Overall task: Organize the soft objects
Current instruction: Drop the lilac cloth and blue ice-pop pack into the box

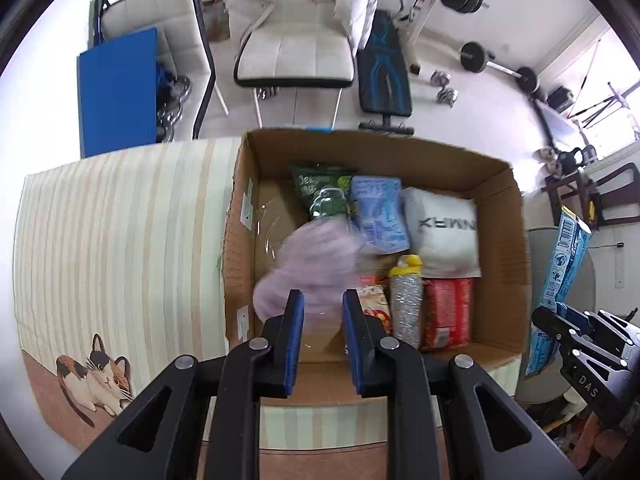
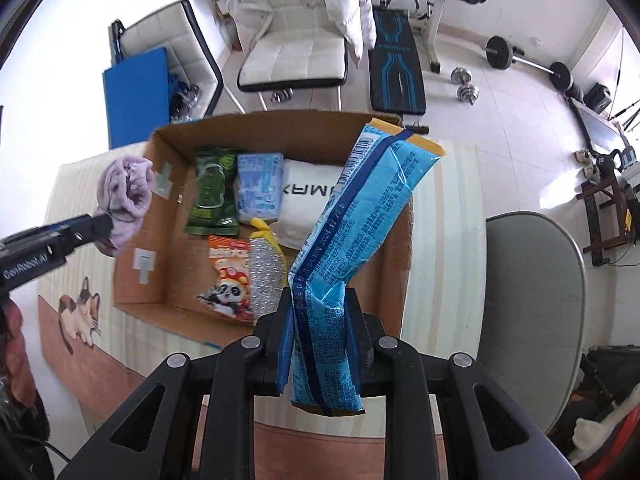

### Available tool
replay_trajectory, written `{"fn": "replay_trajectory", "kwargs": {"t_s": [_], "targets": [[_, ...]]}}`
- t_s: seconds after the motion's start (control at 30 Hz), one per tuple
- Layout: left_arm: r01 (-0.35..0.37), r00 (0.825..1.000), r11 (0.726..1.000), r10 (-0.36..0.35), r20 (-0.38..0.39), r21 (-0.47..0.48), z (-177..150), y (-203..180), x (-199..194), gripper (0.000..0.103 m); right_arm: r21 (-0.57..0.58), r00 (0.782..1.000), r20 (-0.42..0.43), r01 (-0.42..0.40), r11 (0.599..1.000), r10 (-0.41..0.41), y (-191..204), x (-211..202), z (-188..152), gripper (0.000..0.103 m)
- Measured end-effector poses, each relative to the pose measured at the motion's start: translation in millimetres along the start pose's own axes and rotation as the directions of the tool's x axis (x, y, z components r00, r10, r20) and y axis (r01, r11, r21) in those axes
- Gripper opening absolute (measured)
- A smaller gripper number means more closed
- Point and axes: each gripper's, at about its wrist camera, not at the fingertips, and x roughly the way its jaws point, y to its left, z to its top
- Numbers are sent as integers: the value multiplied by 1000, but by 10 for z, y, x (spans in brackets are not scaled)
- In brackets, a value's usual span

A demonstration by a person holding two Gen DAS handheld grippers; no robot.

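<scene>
1. Cloth (image 2: 124, 200), a bundled lilac piece, hangs from the left gripper (image 1: 322, 312) beyond its tips, above the open left part of the box (image 1: 496, 184); that bare floor looks like its intended spot.
2. In the right wrist view the left jaws pinch the cloth at its lower edge, so the bulk droops free of the fingers.
3. Blue packet (image 2: 352, 232) stands clamped between the right gripper's (image 2: 318, 320) jaws, gripped near its lower end, the rest leaning up and away over the box's right side.
4. Held high, it seems to be waiting its turn.
5. Snack bags and a white pillow (image 1: 444, 228) already fill the box's right and far parts, laid side by side.
</scene>
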Motion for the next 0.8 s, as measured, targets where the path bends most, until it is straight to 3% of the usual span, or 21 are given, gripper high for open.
{"fn": "replay_trajectory", "kwargs": {"t_s": [0.2, 0.4, 0.43, 0.47, 0.5, 0.53, 0.63, 0.7, 0.8], "targets": [[-54, 995, 998, 50, -89, -38, 139, 135, 558, 15, -33, 995, -86, 45, 998, -48, -26, 548, 138, 24], [-104, 976, 992, 88, -198, -68, 183, 257, 931, 21, -88, 968, -178, 164, 983, -177, 13, 1042, 244, 26], [-102, 973, 991, 83, -214, -82, 175, 273, 959, 22, -94, 963, -181, 185, 978, -199, 16, 1085, 257, 35], [-99, 973, 992, 79, -217, -80, 169, 265, 961, 25, -106, 957, -171, 221, 970, -237, 30, 1103, 269, 58], [-100, 973, 993, 82, -215, -70, 164, 251, 954, 28, -101, 960, -159, 216, 971, -230, 39, 1092, 278, 70], [-105, 974, 992, 90, -209, -65, 157, 240, 938, 34, -89, 966, -158, 193, 977, -205, 43, 1080, 281, 80], [-108, 979, 993, 98, -178, -51, 130, 194, 843, 50, -61, 973, -145, 175, 983, -182, 45, 1019, 291, 82], [-97, 983, 994, 88, -160, -49, 113, 164, 765, 70, -37, 976, -149, 157, 987, -161, 16, 1002, 286, 85], [-105, 988, 994, 102, -116, -22, 65, 91, 649, 84, -9, 980, -148, 133, 991, -133, 0, 974, 271, 91]]}}
